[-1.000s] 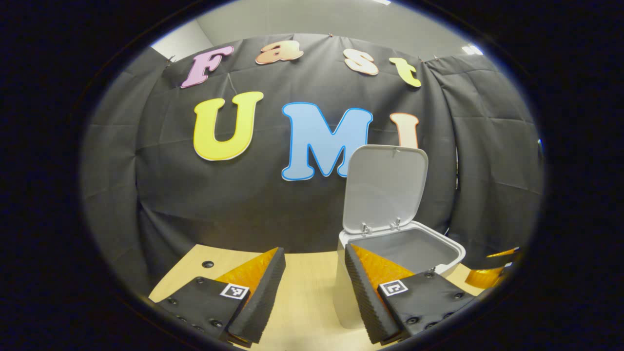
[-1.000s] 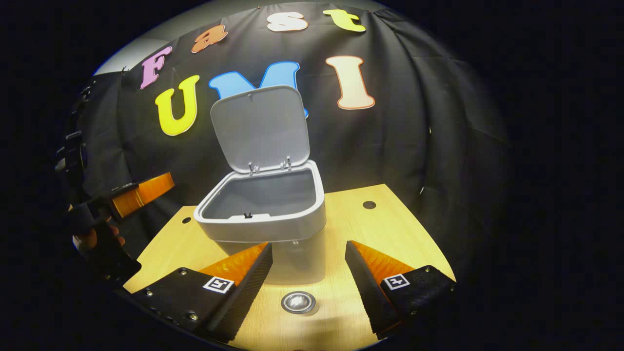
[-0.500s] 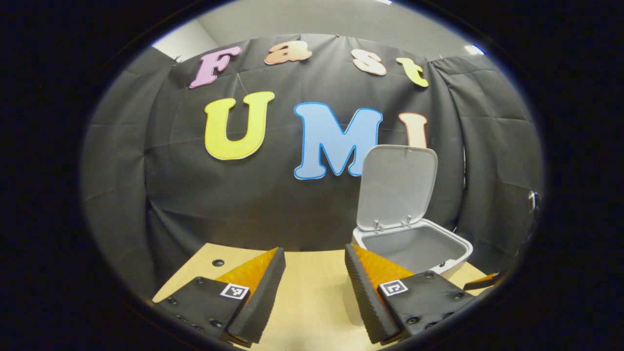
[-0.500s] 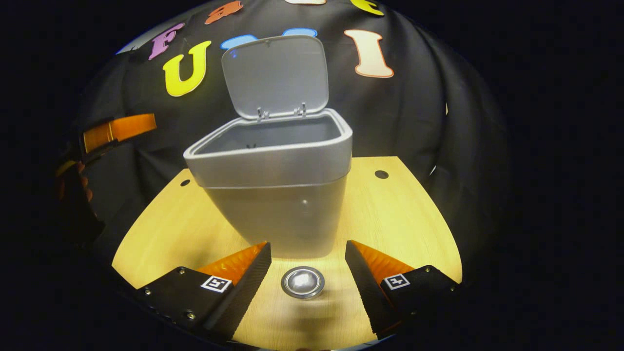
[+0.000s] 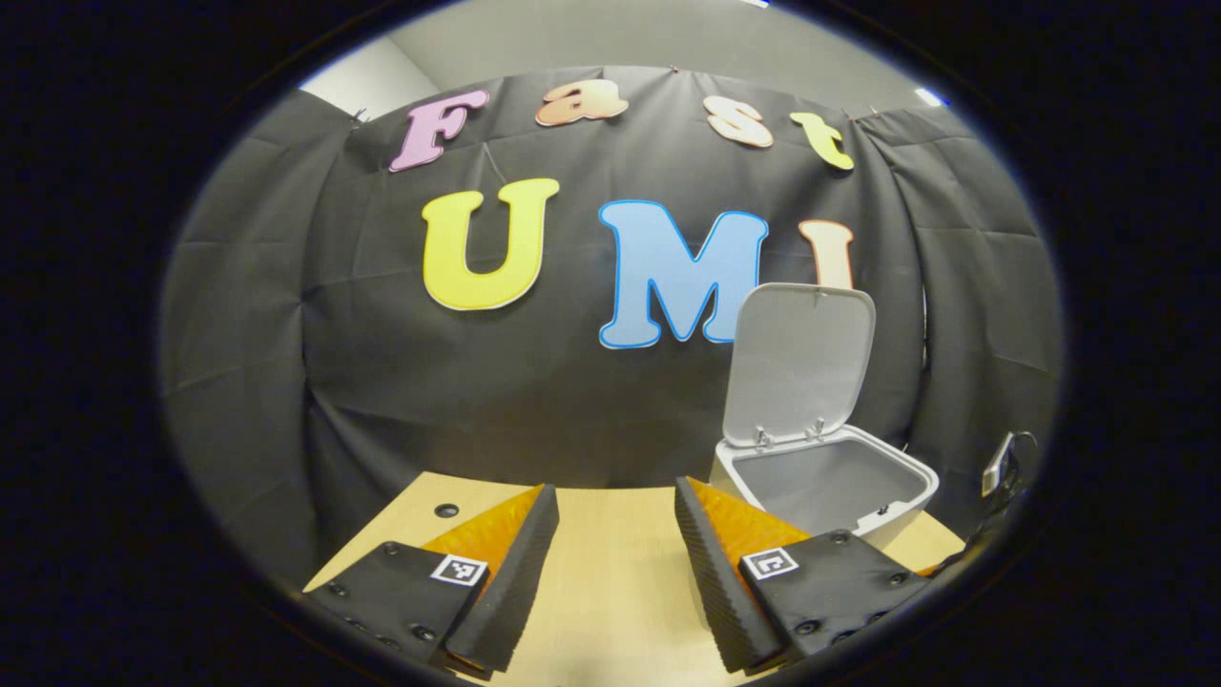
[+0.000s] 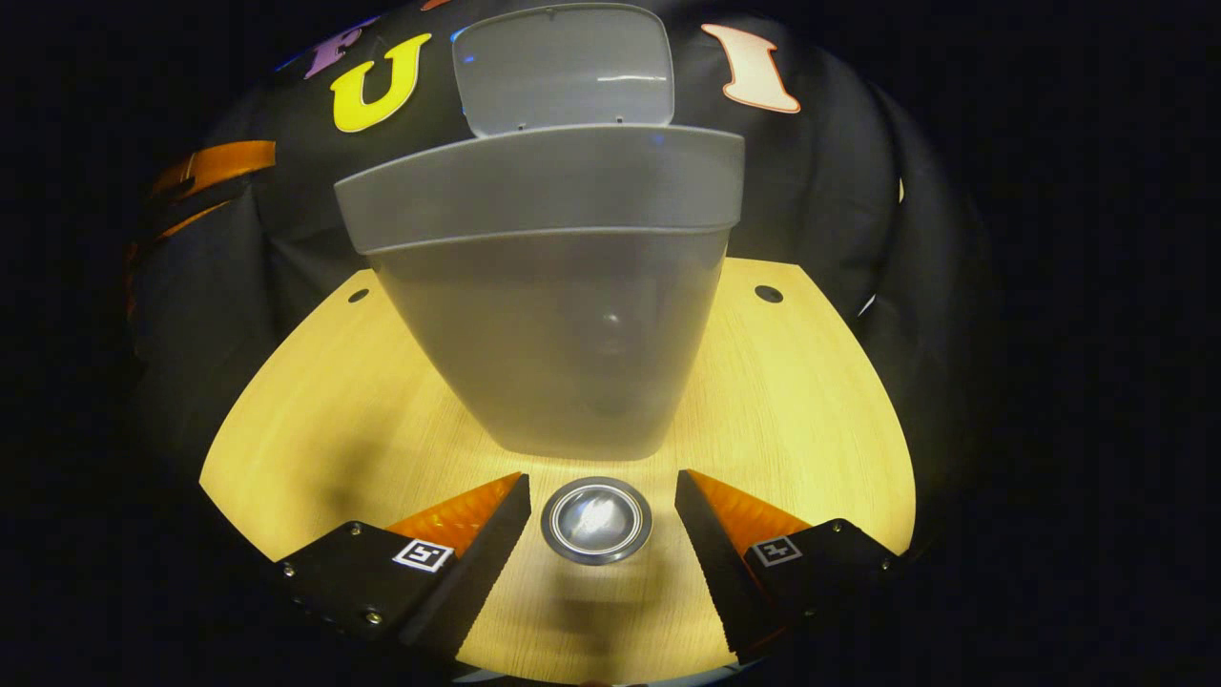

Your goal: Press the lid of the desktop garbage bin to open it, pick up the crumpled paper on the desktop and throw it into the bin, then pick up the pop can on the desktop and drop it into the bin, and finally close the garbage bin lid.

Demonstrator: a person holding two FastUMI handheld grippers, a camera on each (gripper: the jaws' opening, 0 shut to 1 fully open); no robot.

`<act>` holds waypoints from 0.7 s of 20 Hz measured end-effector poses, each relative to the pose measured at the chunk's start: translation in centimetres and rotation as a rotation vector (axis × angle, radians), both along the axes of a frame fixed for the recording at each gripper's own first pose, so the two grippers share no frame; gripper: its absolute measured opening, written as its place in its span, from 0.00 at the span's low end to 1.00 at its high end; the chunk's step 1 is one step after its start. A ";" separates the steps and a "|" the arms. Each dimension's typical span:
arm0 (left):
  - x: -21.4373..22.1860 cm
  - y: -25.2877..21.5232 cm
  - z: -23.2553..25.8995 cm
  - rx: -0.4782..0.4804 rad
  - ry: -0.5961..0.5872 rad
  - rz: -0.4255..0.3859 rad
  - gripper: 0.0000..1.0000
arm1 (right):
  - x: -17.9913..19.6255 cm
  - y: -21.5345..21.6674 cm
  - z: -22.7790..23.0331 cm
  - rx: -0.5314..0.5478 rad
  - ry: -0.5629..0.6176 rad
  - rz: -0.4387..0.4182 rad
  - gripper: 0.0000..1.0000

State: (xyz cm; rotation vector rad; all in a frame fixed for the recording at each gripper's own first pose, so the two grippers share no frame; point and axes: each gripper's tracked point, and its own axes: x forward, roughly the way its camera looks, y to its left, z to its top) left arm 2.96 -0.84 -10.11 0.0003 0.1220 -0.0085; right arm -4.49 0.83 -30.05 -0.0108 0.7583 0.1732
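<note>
can pickup – right tool lined up over can

right tool (image 6: 603,563) wide open, holding nothing, jaws either side of pop can (image 6: 596,520), not touching. can upright, top seen from above, just in front of bin (image 6: 553,315) base. to do well: go lower so pads meet can wall below rim, keep can centred, close evenly; thin wall prob dents, so squeeze lightly. lift must clear the high bin rim. left tool (image 5: 608,572) also open, empty, off to bin's side. lid (image 5: 799,363) stands up, bin open. crumpled paper: can't tell where. worktop (image 6: 315,410) pale wood w/ small holes; black cloth wall behind.
</note>
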 end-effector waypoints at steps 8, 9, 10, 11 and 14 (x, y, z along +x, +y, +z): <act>-0.5 1.1 -0.4 -0.003 0.012 0.030 0.85 | -0.7 0.1 -0.3 0.019 0.083 0.001 0.98; -0.6 1.2 -0.5 -0.002 0.015 0.033 0.85 | -0.8 0.2 -0.5 0.015 0.087 0.004 0.98; -0.5 1.3 -0.6 -0.003 0.017 0.036 0.85 | -0.8 0.2 -0.5 0.012 0.088 0.008 0.98; -0.6 1.4 -0.6 -0.004 0.019 0.038 0.85 | -0.8 0.2 -0.7 0.011 0.091 0.011 0.98; -0.5 1.5 -0.8 -0.004 0.023 0.041 0.85 | -0.9 0.3 -0.6 0.007 0.104 0.023 0.97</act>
